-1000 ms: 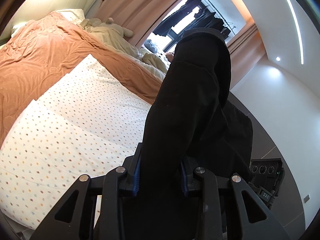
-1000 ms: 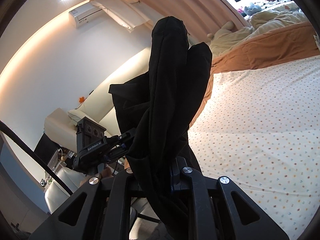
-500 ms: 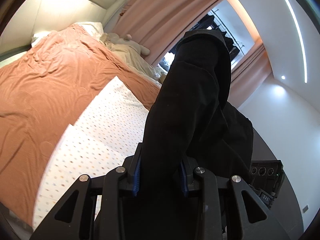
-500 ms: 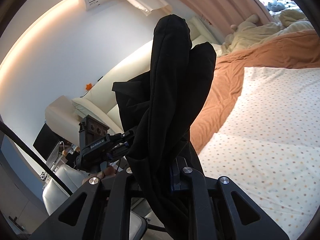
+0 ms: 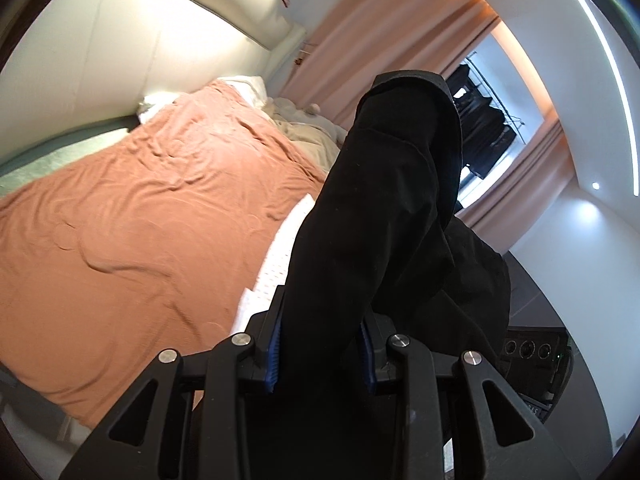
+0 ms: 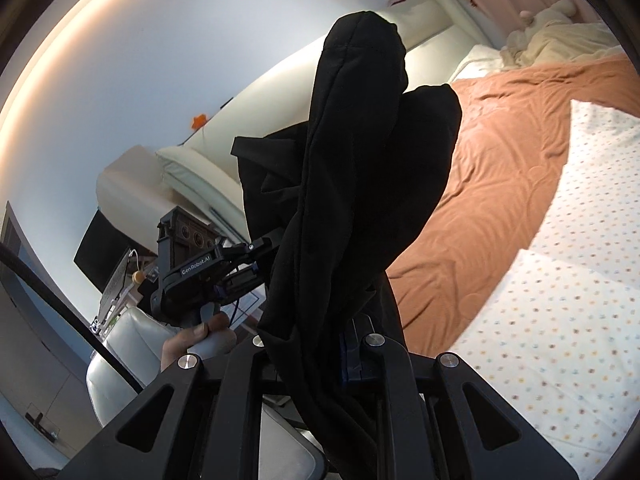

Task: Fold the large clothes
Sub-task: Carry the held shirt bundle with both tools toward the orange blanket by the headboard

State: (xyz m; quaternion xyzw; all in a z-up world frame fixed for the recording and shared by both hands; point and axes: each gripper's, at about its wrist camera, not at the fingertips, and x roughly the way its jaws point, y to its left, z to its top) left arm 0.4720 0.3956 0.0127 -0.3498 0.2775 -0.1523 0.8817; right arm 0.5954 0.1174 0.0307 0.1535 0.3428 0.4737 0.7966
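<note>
With both the left gripper and right gripper pinching bunched black garment, best kept level and taut while carrying over the orange blanket.

A bunched black garment rises straight ahead of both grippers, blocking the middle of each view. To one side lies open room above the bed, where an orange blanket and a dotted sheet spread flat. On the other side, the left gripper and a person's hand crowd the space beside a white chair.
</note>
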